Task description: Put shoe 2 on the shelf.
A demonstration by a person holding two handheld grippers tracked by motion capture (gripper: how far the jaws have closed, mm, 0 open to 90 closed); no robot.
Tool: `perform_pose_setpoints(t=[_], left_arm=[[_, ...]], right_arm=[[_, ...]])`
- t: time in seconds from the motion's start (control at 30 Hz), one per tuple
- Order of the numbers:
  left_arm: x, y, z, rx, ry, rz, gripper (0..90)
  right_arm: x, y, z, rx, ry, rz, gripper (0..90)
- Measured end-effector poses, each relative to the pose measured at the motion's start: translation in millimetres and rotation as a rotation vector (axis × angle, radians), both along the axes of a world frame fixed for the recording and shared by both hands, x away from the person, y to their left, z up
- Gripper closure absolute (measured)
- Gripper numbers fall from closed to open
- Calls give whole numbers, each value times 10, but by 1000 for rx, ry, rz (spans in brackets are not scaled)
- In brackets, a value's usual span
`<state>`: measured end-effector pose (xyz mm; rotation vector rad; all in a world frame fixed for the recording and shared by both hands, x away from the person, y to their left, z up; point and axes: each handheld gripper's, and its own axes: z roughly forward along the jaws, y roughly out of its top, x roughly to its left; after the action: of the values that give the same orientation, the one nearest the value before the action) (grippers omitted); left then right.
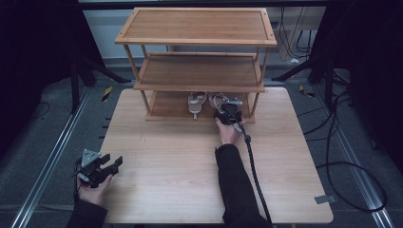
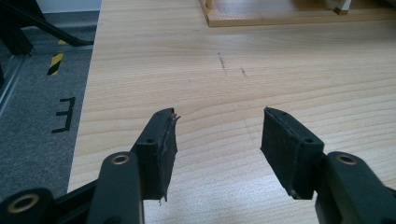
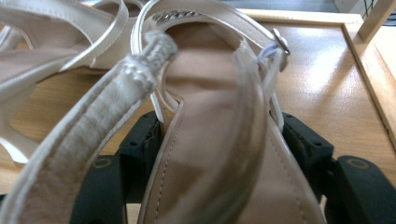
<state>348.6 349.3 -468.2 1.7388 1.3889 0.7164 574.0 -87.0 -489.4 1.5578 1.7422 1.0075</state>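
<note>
Reaching to the bottom tier of the three-tier bamboo shoe rack (image 1: 197, 42), your right gripper (image 1: 228, 114) has its jaws around the heel of one of two cream strappy sandals (image 3: 219, 140) — long axis running away from you — while your left gripper (image 1: 97, 167) idles spread apart, well off.

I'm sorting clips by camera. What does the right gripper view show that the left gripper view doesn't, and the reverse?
Right gripper view: a pale strappy sandal between its black jaws, on the rack's bottom shelf. Left gripper view: open jaws with nothing between them, above the bare table, with grey floor beside it. Both: wooden surfaces, and the rack, its base edge in the left gripper view.
</note>
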Motion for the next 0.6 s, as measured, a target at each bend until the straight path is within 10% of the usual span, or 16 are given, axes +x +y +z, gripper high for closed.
perform_pose_setpoints(t=[0.6], left_arm=[[-16,-57,11,4,-2,-18,425]], right_arm=[[-482,-194,121,-44,-38,172,222]])
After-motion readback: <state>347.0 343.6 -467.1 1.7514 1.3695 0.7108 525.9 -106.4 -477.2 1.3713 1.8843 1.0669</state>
